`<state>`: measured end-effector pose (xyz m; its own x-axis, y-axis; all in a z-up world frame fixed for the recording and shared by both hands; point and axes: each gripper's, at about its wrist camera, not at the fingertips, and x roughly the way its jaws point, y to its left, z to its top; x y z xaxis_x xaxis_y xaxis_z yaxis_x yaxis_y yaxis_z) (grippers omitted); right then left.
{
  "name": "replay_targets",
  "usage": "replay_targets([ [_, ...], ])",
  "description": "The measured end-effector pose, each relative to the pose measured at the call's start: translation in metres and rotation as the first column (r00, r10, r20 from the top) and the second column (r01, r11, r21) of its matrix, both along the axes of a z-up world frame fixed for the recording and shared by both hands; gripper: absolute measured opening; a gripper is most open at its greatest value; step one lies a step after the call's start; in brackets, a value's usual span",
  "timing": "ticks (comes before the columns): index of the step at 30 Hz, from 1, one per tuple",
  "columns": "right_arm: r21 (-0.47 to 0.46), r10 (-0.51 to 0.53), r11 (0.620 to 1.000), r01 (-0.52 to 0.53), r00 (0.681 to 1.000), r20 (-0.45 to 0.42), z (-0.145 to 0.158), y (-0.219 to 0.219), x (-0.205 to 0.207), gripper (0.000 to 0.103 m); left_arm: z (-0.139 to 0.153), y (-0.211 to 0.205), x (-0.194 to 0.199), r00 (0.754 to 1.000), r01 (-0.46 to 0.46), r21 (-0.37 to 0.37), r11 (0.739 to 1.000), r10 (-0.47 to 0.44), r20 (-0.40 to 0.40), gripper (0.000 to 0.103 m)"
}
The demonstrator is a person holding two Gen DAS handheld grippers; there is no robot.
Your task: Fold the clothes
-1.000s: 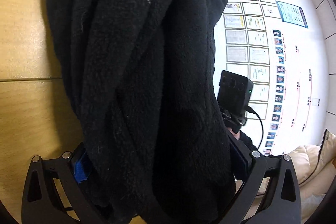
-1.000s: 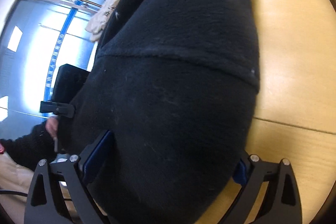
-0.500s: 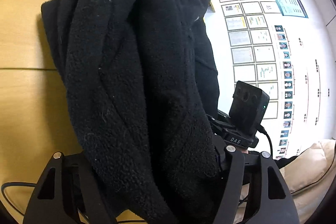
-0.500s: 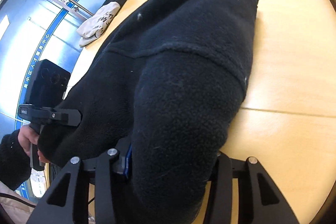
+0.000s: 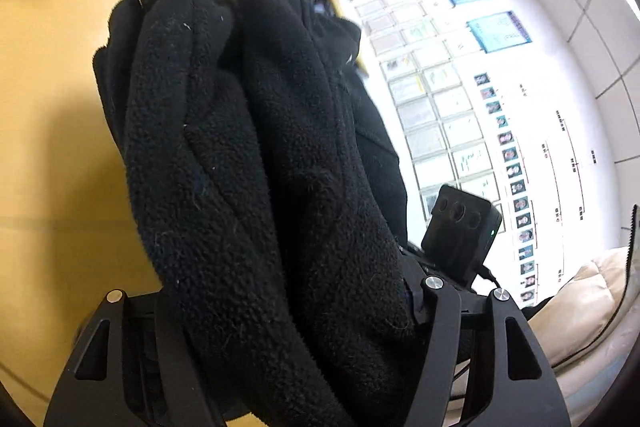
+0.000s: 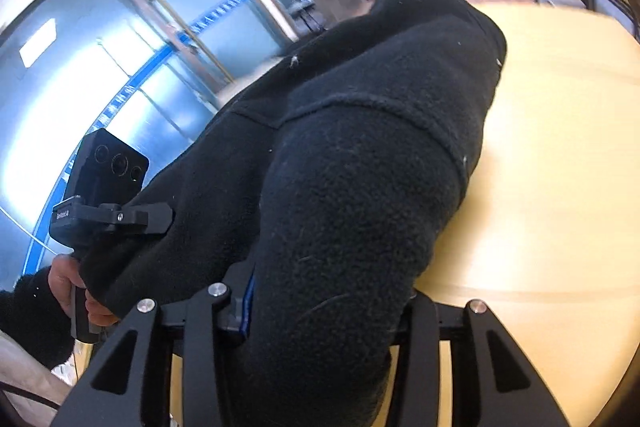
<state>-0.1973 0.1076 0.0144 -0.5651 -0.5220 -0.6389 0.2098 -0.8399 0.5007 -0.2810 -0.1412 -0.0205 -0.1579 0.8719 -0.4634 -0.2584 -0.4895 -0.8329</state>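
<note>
Nearest, the left gripper [image 5: 296,359] and the right gripper [image 6: 320,339] are each clamping a thick bunch of the black fleece garment [image 5: 256,155], probably so both ends can be carried together as one fold. Beyond them, the bundle is hanging against the pale yellow wooden table [image 6: 560,167], apparently partly lifted.
</note>
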Motion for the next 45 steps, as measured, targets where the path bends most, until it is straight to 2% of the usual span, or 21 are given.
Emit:
replay_targets([
  [4, -0.057, 0.068, 0.996, -0.074, 0.992, -0.104, 0.046, -0.077, -0.048, 0.043, 0.068, -0.089, -0.015, 0.990, -0.082, -0.044, 0.996, 0.076, -0.120, 0.065],
  [8, -0.123, 0.122, 0.982, -0.144, 0.978, -0.172, 0.067, -0.140, -0.101, 0.044, 0.097, -0.158, -0.037, 0.974, -0.145, -0.103, 0.984, 0.124, -0.188, 0.066],
  [10, -0.149, 0.133, 0.976, -0.160, 0.976, -0.173, 0.054, -0.167, -0.131, 0.044, 0.090, -0.183, -0.054, 0.971, -0.165, -0.142, 0.976, 0.136, -0.196, 0.066],
  [13, -0.170, 0.142, 0.971, -0.166, 0.979, -0.145, 0.012, -0.201, -0.176, 0.045, 0.044, -0.211, -0.093, 0.974, -0.172, -0.231, 0.958, 0.130, -0.185, 0.067],
  [15, -0.148, 0.145, 0.977, -0.154, 0.987, -0.068, -0.044, -0.221, -0.209, 0.045, -0.021, -0.227, -0.122, 0.983, -0.174, -0.299, 0.938, 0.147, -0.110, 0.067],
  [17, -0.122, 0.146, 0.983, -0.138, 0.988, 0.057, -0.101, -0.235, -0.234, 0.045, -0.087, -0.239, -0.142, 0.985, -0.165, -0.374, 0.913, 0.173, -0.012, 0.066],
  [18, -0.103, 0.140, 0.986, -0.128, 0.983, 0.122, -0.125, -0.238, -0.241, 0.049, -0.108, -0.244, -0.144, 0.983, -0.167, -0.376, 0.911, 0.182, 0.006, 0.071],
  [19, -0.103, 0.133, 0.988, -0.118, 0.978, 0.160, -0.144, -0.239, -0.245, 0.049, -0.114, -0.250, -0.142, 0.982, -0.182, -0.322, 0.929, 0.189, -0.009, 0.076],
  [21, -0.149, 0.142, 0.981, -0.121, 0.980, 0.137, -0.145, -0.231, -0.244, 0.050, -0.114, -0.255, -0.134, 0.983, -0.179, -0.275, 0.944, 0.179, -0.027, 0.076],
  [27, -0.095, 0.196, 0.978, -0.187, 0.975, 0.106, -0.133, -0.234, -0.246, 0.049, -0.112, -0.269, -0.123, 0.988, -0.156, -0.253, 0.955, 0.150, -0.044, 0.075],
  [33, 0.069, 0.239, 0.969, -0.237, 0.971, -0.026, -0.105, -0.246, -0.228, 0.048, -0.109, -0.281, -0.101, 0.990, -0.135, -0.215, 0.967, 0.123, -0.066, 0.075],
  [37, 0.163, 0.305, 0.945, -0.284, 0.945, -0.119, -0.086, -0.261, -0.225, 0.047, -0.104, -0.295, -0.089, 0.987, -0.142, -0.201, 0.969, 0.124, -0.098, 0.075],
  [39, 0.186, 0.335, 0.933, -0.309, 0.934, -0.127, -0.087, -0.266, -0.230, 0.048, -0.103, -0.297, -0.086, 0.988, -0.138, -0.203, 0.969, 0.122, -0.093, 0.075],
  [41, 0.152, 0.329, 0.937, -0.316, 0.942, -0.073, -0.103, -0.262, -0.242, 0.049, -0.104, -0.296, -0.083, 0.990, -0.127, -0.210, 0.969, 0.110, -0.094, 0.075],
  [44, 0.022, 0.298, 0.954, -0.298, 0.954, 0.015, -0.125, -0.244, -0.260, 0.051, -0.102, -0.290, -0.081, 0.991, -0.114, -0.213, 0.970, 0.095, -0.097, 0.078],
  [45, -0.004, 0.297, 0.955, -0.297, 0.954, 0.030, -0.128, -0.240, -0.263, 0.052, -0.099, -0.282, -0.095, 0.991, -0.106, -0.220, 0.970, 0.085, -0.102, 0.078],
])
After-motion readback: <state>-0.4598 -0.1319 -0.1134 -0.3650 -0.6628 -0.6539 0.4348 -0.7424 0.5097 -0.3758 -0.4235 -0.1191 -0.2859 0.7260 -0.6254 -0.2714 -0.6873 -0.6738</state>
